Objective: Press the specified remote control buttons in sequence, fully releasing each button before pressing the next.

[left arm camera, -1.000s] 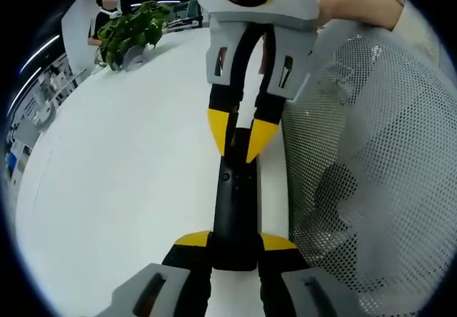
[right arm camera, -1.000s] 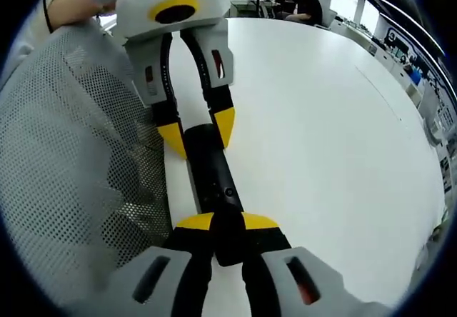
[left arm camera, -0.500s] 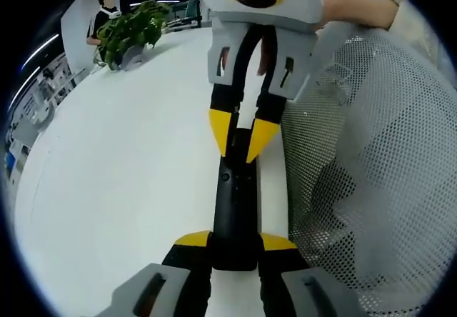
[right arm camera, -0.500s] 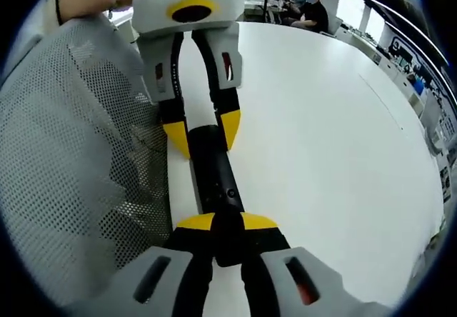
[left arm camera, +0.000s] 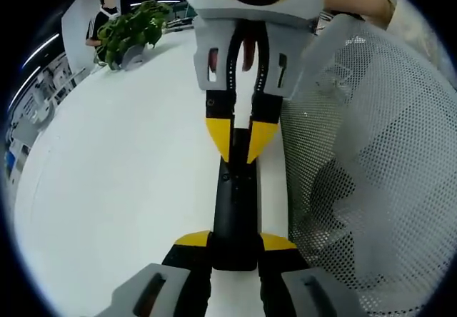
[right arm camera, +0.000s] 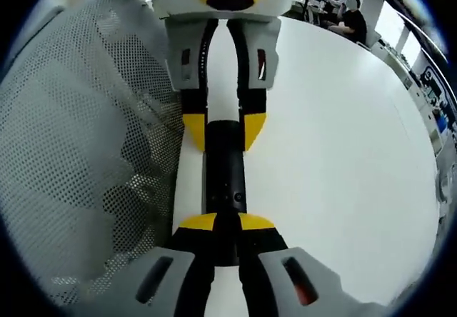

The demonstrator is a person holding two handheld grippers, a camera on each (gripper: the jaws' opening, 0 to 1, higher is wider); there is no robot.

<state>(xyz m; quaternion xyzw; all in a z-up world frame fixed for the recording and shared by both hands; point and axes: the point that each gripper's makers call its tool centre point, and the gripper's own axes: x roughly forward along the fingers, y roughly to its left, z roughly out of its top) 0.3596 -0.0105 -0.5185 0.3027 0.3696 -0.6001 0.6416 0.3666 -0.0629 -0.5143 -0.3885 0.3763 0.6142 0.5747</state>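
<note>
We have the black remote control [left arm camera: 234, 210] lying lengthwise on the white table [left arm camera: 121, 188], and both tools are on it, one at each end; in the left gripper view, our left gripper [left arm camera: 235, 242] has its yellow-tipped jaws closed in on the near end of the remote, one tip pressed to each side; the right gripper [left arm camera: 240, 137] comes in from the top of that view, its jaws nearly together, tips touching the far end of the remote; whether they pinch it or press down on it, we cannot tell. In the right gripper view it is mirrored; the right gripper [right arm camera: 226, 222] sits with its tips drawn close over the remote [right arm camera: 224, 170] near a small button, and the left gripper [right arm camera: 224, 130] straddles the other end, gripping its sides. A white mesh sleeve [left arm camera: 364, 167] runs along the table edge just beside the remote; a leafy green plant [left arm camera: 128, 31] stands well off at the table's far side.
</note>
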